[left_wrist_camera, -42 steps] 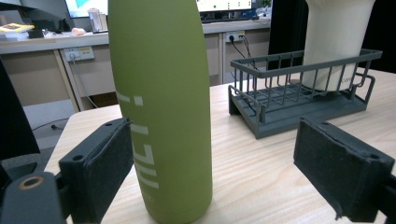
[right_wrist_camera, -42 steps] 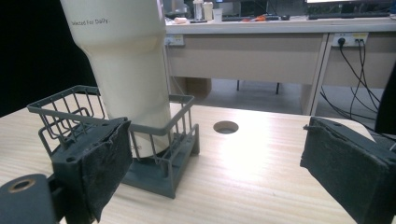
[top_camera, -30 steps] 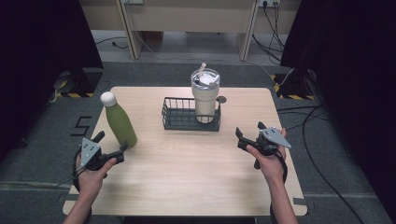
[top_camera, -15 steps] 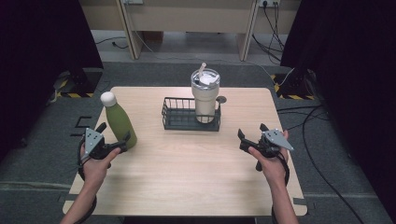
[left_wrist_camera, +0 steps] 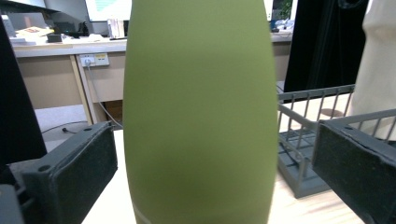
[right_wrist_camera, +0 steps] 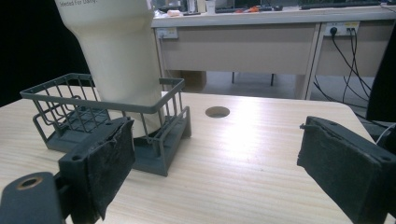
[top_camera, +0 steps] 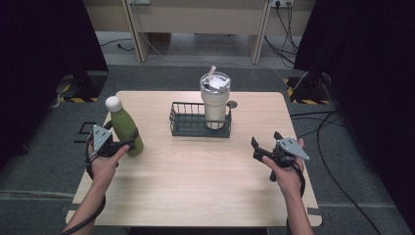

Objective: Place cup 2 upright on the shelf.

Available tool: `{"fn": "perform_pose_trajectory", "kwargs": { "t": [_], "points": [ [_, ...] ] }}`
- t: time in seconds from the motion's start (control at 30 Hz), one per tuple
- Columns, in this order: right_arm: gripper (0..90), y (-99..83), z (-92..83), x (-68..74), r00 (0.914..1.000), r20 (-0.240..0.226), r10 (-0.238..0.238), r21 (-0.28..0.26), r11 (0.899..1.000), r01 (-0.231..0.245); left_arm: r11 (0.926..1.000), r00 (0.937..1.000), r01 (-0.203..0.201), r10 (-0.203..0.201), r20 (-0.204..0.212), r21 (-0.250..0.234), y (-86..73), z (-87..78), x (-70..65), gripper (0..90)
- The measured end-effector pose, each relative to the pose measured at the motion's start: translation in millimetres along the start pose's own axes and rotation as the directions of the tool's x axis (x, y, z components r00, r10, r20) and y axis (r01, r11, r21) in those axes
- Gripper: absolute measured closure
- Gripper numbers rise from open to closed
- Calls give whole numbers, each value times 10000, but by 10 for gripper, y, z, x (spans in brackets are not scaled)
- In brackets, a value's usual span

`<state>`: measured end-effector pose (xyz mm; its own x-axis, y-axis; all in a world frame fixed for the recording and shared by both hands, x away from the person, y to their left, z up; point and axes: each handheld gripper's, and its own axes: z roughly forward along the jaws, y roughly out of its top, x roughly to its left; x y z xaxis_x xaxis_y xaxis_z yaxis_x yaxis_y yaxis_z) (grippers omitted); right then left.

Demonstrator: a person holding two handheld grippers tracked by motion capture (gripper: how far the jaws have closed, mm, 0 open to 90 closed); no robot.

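Note:
A green bottle (top_camera: pixel 125 128) with a white cap stands upright at the table's left. My left gripper (top_camera: pixel 122 139) is open, and its jaws have just widened. In the left gripper view the bottle (left_wrist_camera: pixel 201 112) sits between the pads (left_wrist_camera: pixel 84 168), with a gap on each side. My right gripper (top_camera: pixel 264 142) hovers over the table's right part, open. Its jaws have just been closing with nothing between them (right_wrist_camera: pixel 215 163). A cream tumbler (top_camera: pixel 215 103) with lid and straw stands in the right end of a dark wire basket (top_camera: pixel 188 128).
The wooden table (top_camera: pixel 195 181) has a small round hole (top_camera: pixel 232 104) behind the basket. In the right gripper view the basket (right_wrist_camera: pixel 93 93) and tumbler (right_wrist_camera: pixel 116 51) lie ahead to the left. Desks and cables stand beyond the table's far edge.
My left hand has moved forward along the table's left side, so its jaws now flank the green bottle. The right gripper's jaws stand a little narrower; that hand has barely shifted.

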<state>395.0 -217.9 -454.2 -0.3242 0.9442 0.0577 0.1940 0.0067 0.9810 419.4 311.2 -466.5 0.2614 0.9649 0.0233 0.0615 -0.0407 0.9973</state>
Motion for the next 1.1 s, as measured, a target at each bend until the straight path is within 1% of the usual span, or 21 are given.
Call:
{"fn": "perform_pose_trajectory", "kwargs": {
  "t": [0.03, 0.07, 0.1, 0.13, 0.2, 0.43, 0.5, 0.6, 0.7, 0.77, 0.8, 0.83, 0.9, 1.1],
  "points": [
    [109, -1, -2, -2, 10000, 14, 22, 26, 10000, -23, 10000, 10000, -56, 56, -3, -33, -2, 13, 8, 0],
    [109, -1, -3, -6, 10000, 18, 2, 20, 10000, -2, 10000, 10000, 25, -25, -48, 26, -9, 23, 10, 0],
    [110, -3, -3, -5, 10000, 4, 31, 16, 10000, -31, 10000, 10000, -12, 12, -34, -34, -10, 38, 20, 0],
    [110, -4, -2, -7, 10000, 17, 5, 20, 10000, -5, 10000, 9999, 71, -71, -77, 28, -13, 41, 19, 0],
    [111, -7, 1, -6, 10000, 0, 0, 50, 10000, 0, 10000, 9999, 95, -95, -66, 5, -13, 57, 20, 1],
    [111, -11, 10, 3, 10000, -52, -15, 54, 10000, 15, 9998, 9999, 159, -159, -53, -85, -11, 80, 16, 42],
    [112, -14, 12, 1, 10000, -46, -24, 69, 10000, 24, 9998, 9998, 180, -181, -38, -98, -13, 83, 13, 61],
    [112, -21, 15, 3, 10000, -48, -12, 110, 9999, 13, 9998, 9998, 171, -173, -130, -90, -14, 90, 15, 101],
    [114, -22, 16, 3, 10000, -74, 15, 114, 9999, -14, 9997, 9997, 204, -205, -105, -95, -15, 97, 12, 143],
    [115, -23, 15, 3, 10000, -55, 36, 129, 9999, -35, 9999, 9998, 77, -79, -184, -98, -17, 97, 11, 163],
    [115, -23, 15, 2, 10000, -45, 42, 136, 9999, -42, 9999, 9997, 18, -20, -235, -122, -19, 94, 17, 190],
    [116, -24, 15, -1, 10000, -50, 44, 140, 9999, -43, 9999, 9997, 95, -97, -204, -133, -20, 92, 25, 204],
    [117, -27, 17, -4, 10000, -28, 61, 158, 9999, -60, 9997, 9997, 142, -145, -205, -176, -22, 89, 27, 208],
    [119, -33, 21, -5, 10000, 1, 79, 193, 9998, -79, 9997, 10000, 44, -46, -81, -245, -19, 97, 38, 211]
  ]
}}
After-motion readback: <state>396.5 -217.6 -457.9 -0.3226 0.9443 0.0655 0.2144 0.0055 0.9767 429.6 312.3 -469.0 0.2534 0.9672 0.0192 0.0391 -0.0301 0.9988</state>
